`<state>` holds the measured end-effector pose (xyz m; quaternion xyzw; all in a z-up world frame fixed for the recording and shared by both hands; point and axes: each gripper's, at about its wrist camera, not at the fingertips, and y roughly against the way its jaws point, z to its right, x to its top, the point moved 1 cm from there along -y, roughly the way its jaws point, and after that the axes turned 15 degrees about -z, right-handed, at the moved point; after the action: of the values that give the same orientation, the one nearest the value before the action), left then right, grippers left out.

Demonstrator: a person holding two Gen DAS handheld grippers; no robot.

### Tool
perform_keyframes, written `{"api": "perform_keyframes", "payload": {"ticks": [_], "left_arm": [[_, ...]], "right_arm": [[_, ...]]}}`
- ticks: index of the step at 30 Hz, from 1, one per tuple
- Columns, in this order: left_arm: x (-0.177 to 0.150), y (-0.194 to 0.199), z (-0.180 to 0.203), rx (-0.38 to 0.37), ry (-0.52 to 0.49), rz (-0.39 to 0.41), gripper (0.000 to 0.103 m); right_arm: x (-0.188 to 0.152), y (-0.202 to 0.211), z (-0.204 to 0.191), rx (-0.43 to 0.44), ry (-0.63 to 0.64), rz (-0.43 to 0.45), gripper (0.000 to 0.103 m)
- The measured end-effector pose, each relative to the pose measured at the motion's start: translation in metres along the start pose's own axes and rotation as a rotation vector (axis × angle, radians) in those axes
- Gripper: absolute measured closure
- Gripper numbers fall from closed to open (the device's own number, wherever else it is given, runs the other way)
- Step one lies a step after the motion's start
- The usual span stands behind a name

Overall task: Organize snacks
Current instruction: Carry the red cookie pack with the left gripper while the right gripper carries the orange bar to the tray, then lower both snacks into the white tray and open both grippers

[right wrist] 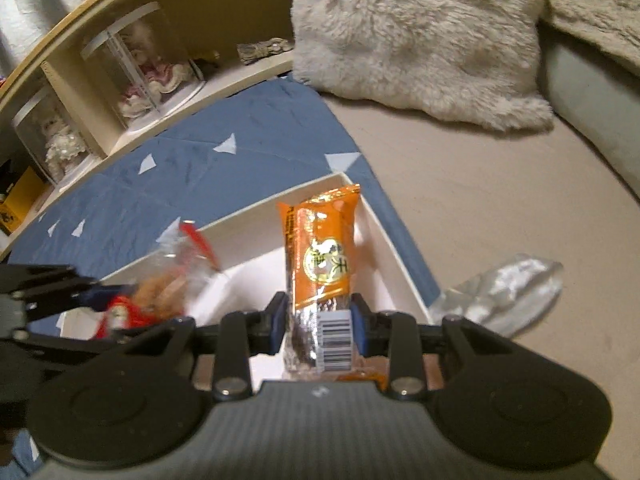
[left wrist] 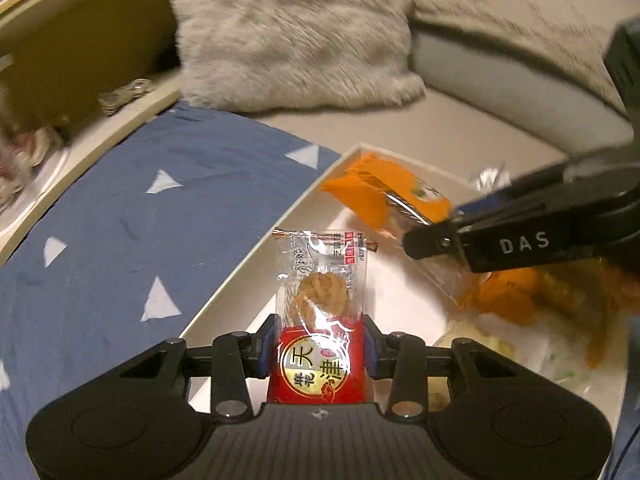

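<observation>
My left gripper clamps a red-and-clear wrapped twisted snack; my right gripper clamps an orange foil snack pack. Both hang over the white cardboard box near its far corner.

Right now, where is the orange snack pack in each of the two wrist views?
Left wrist view: the orange pack is right of centre, over the white box, pinched at one end by the right gripper.
Right wrist view: the orange pack stands at centre between this gripper's blue pads.
Shared landmark: the fluffy grey pillow at the top of both views.
</observation>
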<state>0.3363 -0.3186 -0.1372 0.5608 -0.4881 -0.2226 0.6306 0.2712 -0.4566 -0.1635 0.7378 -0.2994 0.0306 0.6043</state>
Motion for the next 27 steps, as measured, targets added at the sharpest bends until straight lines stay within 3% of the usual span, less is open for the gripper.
{"api": "perform_keyframes", "payload": {"ticks": [9,14,19,22,24,27], "left_arm": [[0.007,-0.031,-0.007,0.003,-0.062,-0.041,0.055],[0.004,-0.032,-0.01,-0.039,-0.049,-0.028,0.054],[-0.003,-0.03,-0.008,-0.09,-0.047,-0.022,0.054],[-0.004,-0.029,-0.009,-0.085,-0.019,-0.022,0.045],[-0.005,-0.025,-0.01,-0.089,-0.008,-0.016,0.032],[-0.007,-0.019,-0.01,-0.085,0.004,-0.012,0.028]], "right_arm": [[0.016,-0.033,-0.003,-0.029,0.047,-0.034,0.065],[0.016,-0.038,-0.005,-0.037,0.079,-0.041,0.064],[0.013,-0.039,-0.005,-0.014,0.097,-0.103,0.062],[0.015,-0.037,-0.004,0.0,0.061,-0.122,0.058],[0.014,-0.036,-0.003,-0.017,0.047,-0.118,0.055],[0.014,-0.031,-0.002,-0.018,0.043,-0.104,0.054]]}}
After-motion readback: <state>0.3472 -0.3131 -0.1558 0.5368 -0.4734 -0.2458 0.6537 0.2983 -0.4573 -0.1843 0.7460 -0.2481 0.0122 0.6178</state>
